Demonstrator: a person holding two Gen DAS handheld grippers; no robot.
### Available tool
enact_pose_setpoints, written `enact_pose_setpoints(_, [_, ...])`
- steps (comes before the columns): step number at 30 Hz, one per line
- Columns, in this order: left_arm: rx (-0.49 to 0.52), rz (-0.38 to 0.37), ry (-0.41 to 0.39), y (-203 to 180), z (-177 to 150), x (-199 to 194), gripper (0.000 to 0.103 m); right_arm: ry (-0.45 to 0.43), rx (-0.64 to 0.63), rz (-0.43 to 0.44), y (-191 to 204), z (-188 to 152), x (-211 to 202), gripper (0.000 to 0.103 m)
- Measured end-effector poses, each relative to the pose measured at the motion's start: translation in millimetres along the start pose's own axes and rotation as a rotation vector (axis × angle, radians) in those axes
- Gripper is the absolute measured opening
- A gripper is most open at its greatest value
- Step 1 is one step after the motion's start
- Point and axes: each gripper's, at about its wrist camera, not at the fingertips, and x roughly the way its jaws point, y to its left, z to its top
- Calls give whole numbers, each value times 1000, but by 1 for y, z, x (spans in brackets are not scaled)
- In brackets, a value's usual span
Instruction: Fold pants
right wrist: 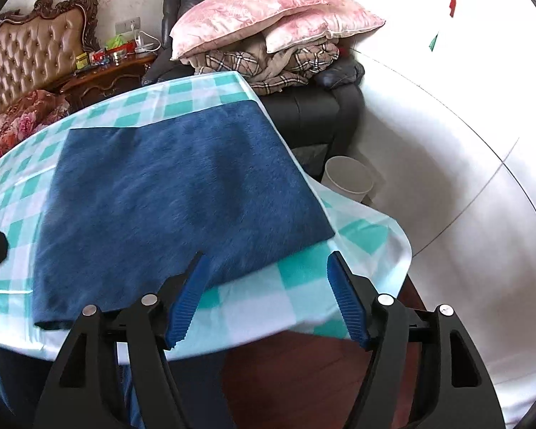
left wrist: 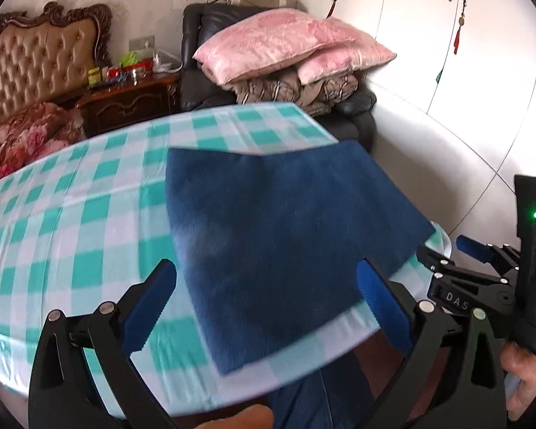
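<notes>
The dark blue pants lie flat in a folded block on the table with the green-and-white checked cloth. They also show in the right wrist view, reaching the table's right edge. My left gripper is open and empty, held over the near edge of the pants. My right gripper is open and empty, above the near right corner of the cloth, beside the pants' near edge. The right gripper also shows at the right edge of the left wrist view.
A black armchair piled with pink pillows and blankets stands behind the table. A white bin sits on the floor at the right. A wooden nightstand and a bed are at the back left. White wardrobe doors are on the right.
</notes>
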Motion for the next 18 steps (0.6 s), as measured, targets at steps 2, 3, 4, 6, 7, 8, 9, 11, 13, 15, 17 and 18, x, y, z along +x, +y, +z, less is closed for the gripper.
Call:
enact_pose_setpoints(2, [6, -4, -1, -2, -6, -9, 101, -6, 17, 10, 1, -4, -12, 66])
enact_pose_setpoints(3, [12, -8, -2, -4, -8, -12, 101, -10, 23, 18, 1, -5, -17, 66])
enact_pose_setpoints(4, [19, -14, -3, -5, -9, -14, 101, -16, 25, 20, 1, -5, -22, 66])
enact_pose_setpoints(6, [22, -21, -6, -7, -9, -18, 101, -30, 27, 21, 0, -2, -28, 66])
enact_pose_setpoints(7, [23, -23, -10, -8, -10, -21, 101, -37, 28, 22, 0, -1, -32, 66])
enact_pose_setpoints(8, [23, -26, -13, -8, -10, -22, 101, -42, 27, 20, 0, 0, -34, 66])
enact_pose_setpoints(9, [21, -26, -14, -8, -8, -22, 101, -45, 26, 18, 1, 0, -36, 66])
enact_pose_setpoints(11, [18, -27, -17, -9, -7, -23, 101, -48, 23, 18, 2, 2, -38, 66])
enact_pose_setpoints(13, [21, -28, -17, -10, -6, -23, 101, -49, 22, 18, 2, 3, -38, 66])
enact_pose_setpoints(15, [18, -27, -17, -10, -6, -23, 101, -49, 25, 17, 2, 4, -39, 66])
enact_pose_setpoints(17, [20, -25, -18, -10, -6, -23, 101, -48, 27, 16, 1, 5, -39, 66])
enact_pose_setpoints(18, [20, -25, -18, -10, -6, -23, 101, -49, 28, 16, 0, 5, -39, 66])
